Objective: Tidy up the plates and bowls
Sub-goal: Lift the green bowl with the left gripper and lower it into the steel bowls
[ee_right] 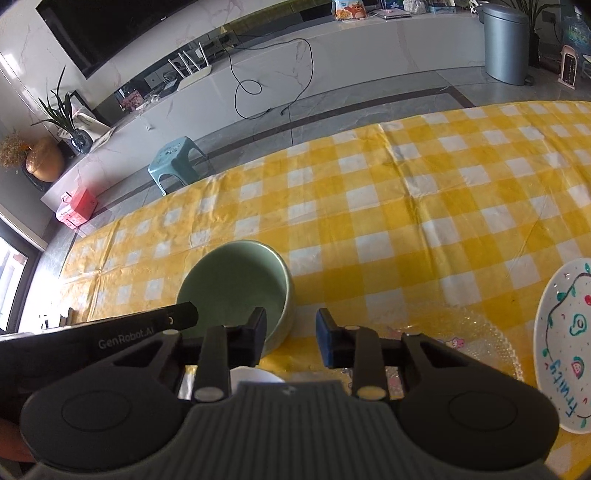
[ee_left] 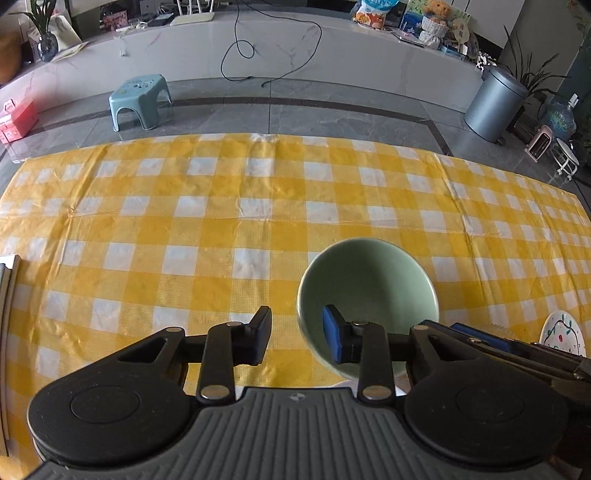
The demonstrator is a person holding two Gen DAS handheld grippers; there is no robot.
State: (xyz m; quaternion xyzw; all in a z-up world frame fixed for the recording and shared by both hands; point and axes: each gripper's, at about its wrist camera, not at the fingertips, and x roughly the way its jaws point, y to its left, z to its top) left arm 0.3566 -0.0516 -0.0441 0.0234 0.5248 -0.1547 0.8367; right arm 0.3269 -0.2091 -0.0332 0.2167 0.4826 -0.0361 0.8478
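Yellow checked tablecloth point(ee_left: 221, 229) is being occupied by a green bowl point(ee_left: 365, 291). Its near rim is being straddled by the open left gripper point(ee_left: 297, 332). The right gripper point(ee_right: 290, 338) is being held open beside the bowl, near a painted plate point(ee_right: 569, 347).

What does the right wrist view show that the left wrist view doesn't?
Only right wrist: a clear textured plate beside the painted plate, whose face is in full view, and a wall TV. Only left wrist: the left claw open, straddling the green bowl's rim. Both: bowl, checked tablecloth, blue stool, grey bin.
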